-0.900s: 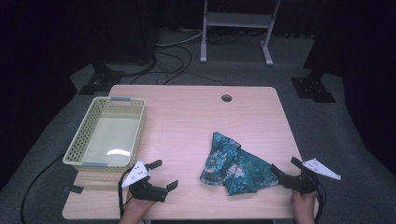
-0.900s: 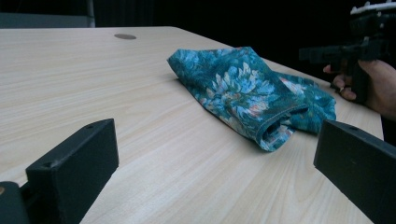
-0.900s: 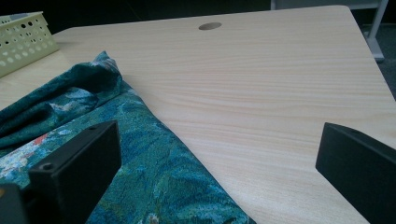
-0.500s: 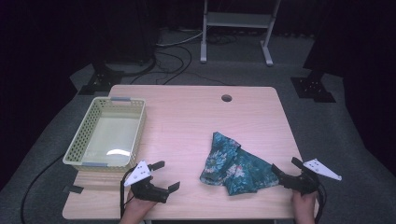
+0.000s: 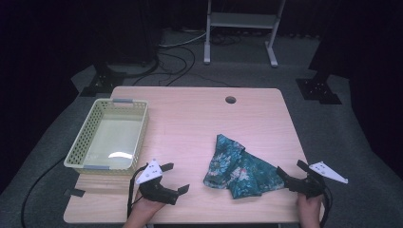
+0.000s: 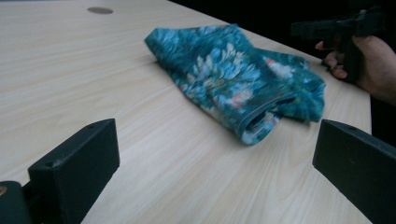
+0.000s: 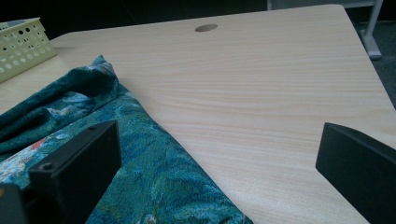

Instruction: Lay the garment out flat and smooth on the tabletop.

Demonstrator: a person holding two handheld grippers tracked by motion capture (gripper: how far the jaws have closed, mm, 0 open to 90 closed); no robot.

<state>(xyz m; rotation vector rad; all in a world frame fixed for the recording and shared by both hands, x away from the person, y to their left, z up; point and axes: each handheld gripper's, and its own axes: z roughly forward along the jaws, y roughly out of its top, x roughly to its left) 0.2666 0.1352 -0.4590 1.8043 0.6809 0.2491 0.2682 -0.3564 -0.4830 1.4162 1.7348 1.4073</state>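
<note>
A crumpled teal cloth with a floral print [image 5: 237, 168] lies on the front right part of the wooden table [image 5: 190, 123]. My left gripper [image 5: 177, 177] rests near the front edge, a short way left of the cloth, open and empty. In the left gripper view the cloth [image 6: 233, 79] lies ahead between the wide-apart jaws, apart from them. My right gripper [image 5: 290, 168] sits at the cloth's right end, open. In the right gripper view the cloth [image 7: 70, 126] runs under the left jaw, and nothing is pinched.
A pale yellow perforated basket [image 5: 78, 147] stands empty on the table's left side, and its corner [image 7: 23, 39] appears in the right gripper view. A round cable hole [image 5: 230, 99] is near the far edge. Dark floor, cables and a metal stand lie beyond the table.
</note>
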